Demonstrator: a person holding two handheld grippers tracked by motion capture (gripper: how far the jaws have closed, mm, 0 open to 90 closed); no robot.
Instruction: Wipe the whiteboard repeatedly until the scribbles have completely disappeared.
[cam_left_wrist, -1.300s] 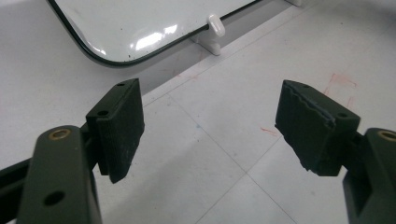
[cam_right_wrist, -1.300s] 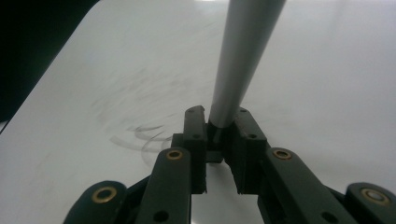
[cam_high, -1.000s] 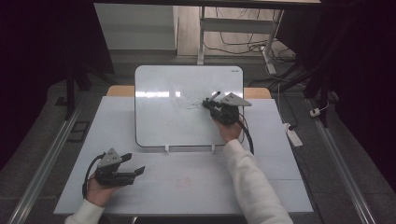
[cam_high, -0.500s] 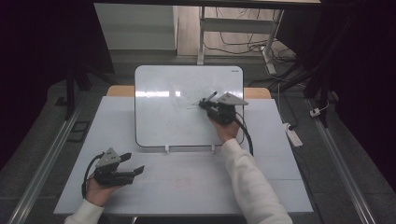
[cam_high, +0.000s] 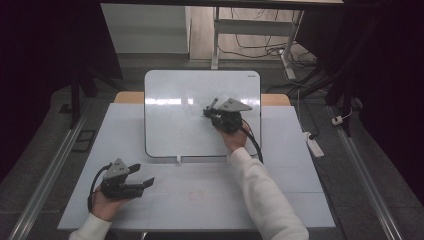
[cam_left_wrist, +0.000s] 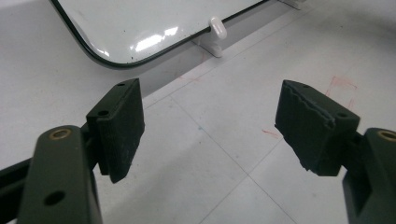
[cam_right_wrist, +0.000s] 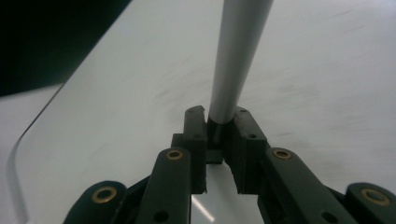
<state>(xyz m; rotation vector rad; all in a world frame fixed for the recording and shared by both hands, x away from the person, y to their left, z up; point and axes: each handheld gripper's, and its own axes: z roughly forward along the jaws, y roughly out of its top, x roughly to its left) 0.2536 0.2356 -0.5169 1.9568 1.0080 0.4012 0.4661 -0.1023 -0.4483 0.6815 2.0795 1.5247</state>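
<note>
Slim grey marker pen (cam_right_wrist: 238, 56) at work over the white glossy whiteboard (cam_high: 175, 125), clamped in the right gripper (cam_right_wrist: 219, 126).

Keep the clench firm and the tip pressure light and even; left gripper (cam_left_wrist: 210, 126) rests released on the pale table (cam_high: 300, 200).

white table (cam_high: 300, 200), power strip (cam_high: 314, 145), floor cables (cam_high: 260, 47)

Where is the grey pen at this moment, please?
The grey pen is clamped between the jaws of the right gripper, over the right half of the whiteboard in the high view, far from the left gripper.
</note>
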